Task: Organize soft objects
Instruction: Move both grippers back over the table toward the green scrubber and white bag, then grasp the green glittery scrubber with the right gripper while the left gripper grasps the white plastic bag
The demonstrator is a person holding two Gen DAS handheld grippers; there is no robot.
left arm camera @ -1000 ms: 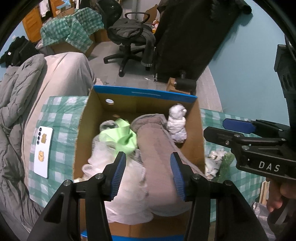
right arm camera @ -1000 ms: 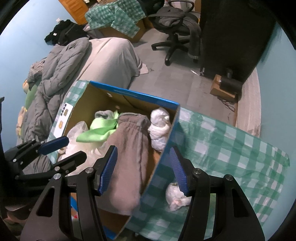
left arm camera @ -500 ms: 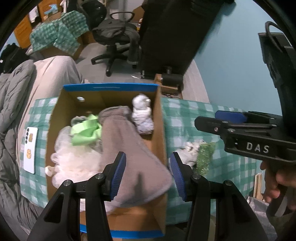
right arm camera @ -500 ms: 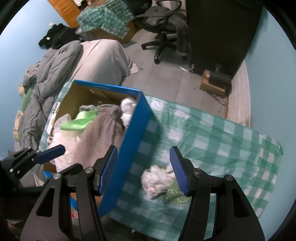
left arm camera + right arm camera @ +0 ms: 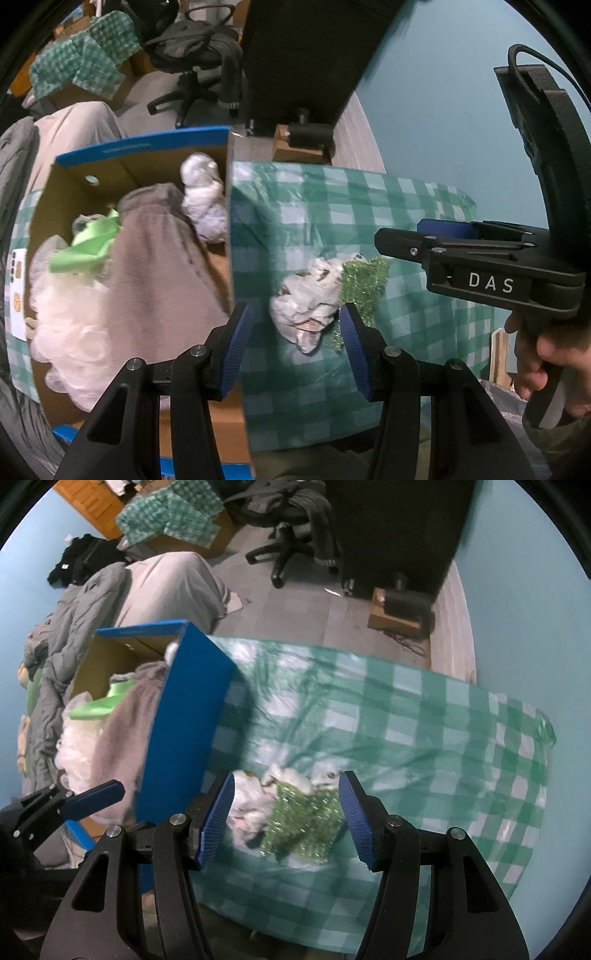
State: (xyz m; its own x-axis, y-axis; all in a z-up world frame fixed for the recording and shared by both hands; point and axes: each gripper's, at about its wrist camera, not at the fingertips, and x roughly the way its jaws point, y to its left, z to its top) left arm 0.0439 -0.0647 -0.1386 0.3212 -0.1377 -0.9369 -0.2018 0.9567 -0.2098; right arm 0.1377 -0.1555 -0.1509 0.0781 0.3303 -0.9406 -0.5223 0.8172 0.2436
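A blue-edged cardboard box [image 5: 140,144] [image 5: 184,716] stands on the left of the green checked tablecloth [image 5: 369,206] [image 5: 424,720]. In it lie a grey-brown cloth [image 5: 159,258], a lime cloth [image 5: 88,243], white netting [image 5: 62,325] and a white bundle [image 5: 203,199]. A crumpled white cloth [image 5: 306,299] [image 5: 251,805] and a green glittery piece [image 5: 362,284] [image 5: 303,819] lie on the tablecloth right of the box. My left gripper [image 5: 295,347] is open above the white cloth. My right gripper [image 5: 288,819] [image 5: 443,240] is open above both loose pieces.
A white phone [image 5: 16,291] lies left of the box. A bed with grey bedding [image 5: 74,627] is at the left. An office chair [image 5: 288,528], a dark cabinet [image 5: 306,55] and a small box on the floor [image 5: 399,613] stand beyond the table.
Both grippers have moved right, from over the box to over the loose white cloth and green piece on the tablecloth. Both stay open.
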